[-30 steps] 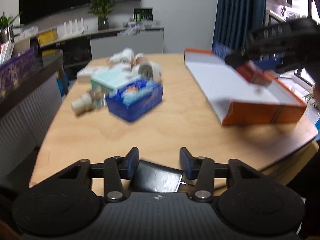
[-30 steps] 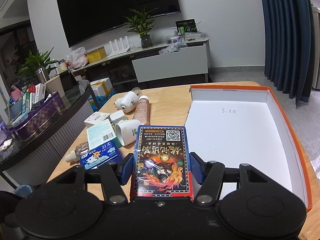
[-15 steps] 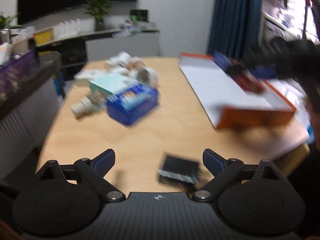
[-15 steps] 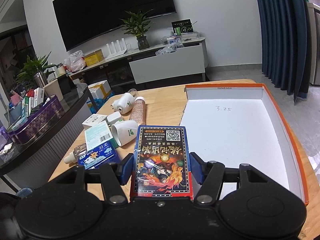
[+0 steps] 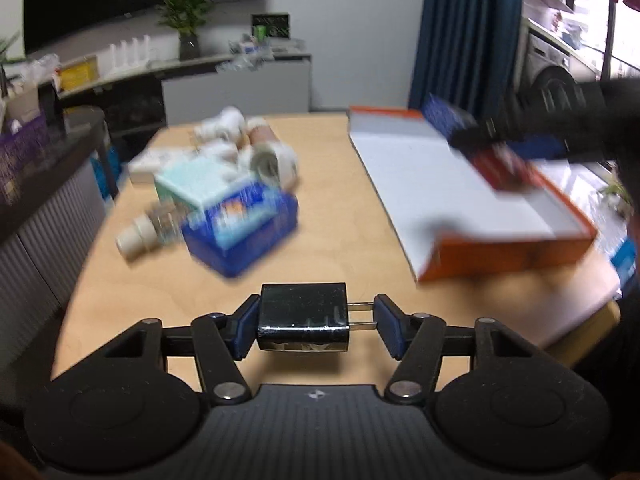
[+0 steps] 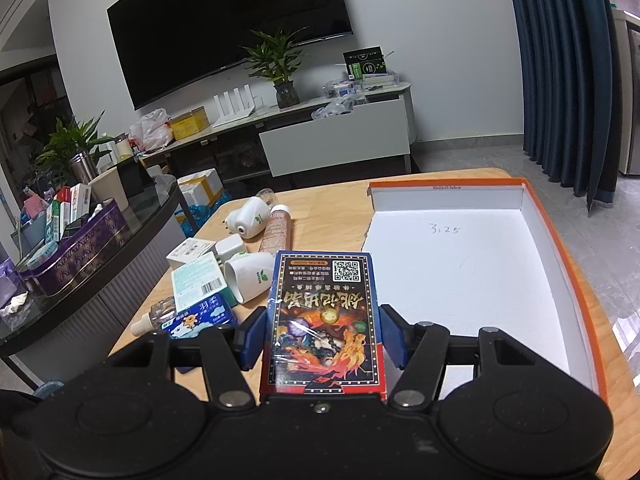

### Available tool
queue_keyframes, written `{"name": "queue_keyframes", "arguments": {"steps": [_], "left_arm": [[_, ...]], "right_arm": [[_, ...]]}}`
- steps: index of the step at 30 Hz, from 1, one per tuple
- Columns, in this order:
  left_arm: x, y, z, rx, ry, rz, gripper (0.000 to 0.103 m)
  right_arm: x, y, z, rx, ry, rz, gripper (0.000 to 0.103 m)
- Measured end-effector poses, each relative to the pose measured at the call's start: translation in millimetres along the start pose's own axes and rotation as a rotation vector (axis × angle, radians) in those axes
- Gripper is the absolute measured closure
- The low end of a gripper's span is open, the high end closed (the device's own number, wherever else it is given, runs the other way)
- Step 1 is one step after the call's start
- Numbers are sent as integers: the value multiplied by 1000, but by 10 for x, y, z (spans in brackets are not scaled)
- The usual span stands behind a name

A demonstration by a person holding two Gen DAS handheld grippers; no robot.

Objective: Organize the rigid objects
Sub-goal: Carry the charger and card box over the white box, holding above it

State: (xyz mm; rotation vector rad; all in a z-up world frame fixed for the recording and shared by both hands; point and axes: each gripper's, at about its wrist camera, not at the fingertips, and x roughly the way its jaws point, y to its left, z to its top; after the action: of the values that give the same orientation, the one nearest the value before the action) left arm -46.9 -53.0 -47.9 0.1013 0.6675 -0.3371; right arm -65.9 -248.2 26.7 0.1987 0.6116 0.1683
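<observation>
The left tool [image 5: 316,326] pinches a glossy black plug-in charger block [image 5: 303,322] between its blue pads, prongs against the right pad, above the wooden tabletop [image 5: 328,236]. The right tool [image 6: 323,338] clamps an upright blue-and-red card box [image 6: 324,324], just beside the orange-rimmed white tray [image 6: 560,248].

Black plug adapter [image 5: 302,322] and card box [image 6: 325,322] held; orange tray [image 6: 560,248] open.

We hold our left claw [image 5: 316,326] level and low, its pads pinching a black charger [image 5: 303,322] end to end. Our right claw [image 6: 323,338] is raised, its blue pads clamped on a card box [image 6: 324,322].
</observation>
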Motion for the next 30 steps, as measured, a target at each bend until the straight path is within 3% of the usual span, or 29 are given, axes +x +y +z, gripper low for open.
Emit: {"name": "queue_keyframes", "arguments": {"steps": [7,13,21,30], "left_arm": [[4,-210,702,-11,-71,39,42],[102,-433,1114,-17,-92,-1,42],[308,-694,1538,-18,-71,-89,42],[557,-740,1793,-56,-84,-104,42]], "right_arm": [[-94,-127,215,-9,-48,-28,32],[-224,-381,456,-3,-91,-77,32],[-319,-697,810,0,-118,-132,32],[-103,-962,1080,10,-109,-154,32]]}}
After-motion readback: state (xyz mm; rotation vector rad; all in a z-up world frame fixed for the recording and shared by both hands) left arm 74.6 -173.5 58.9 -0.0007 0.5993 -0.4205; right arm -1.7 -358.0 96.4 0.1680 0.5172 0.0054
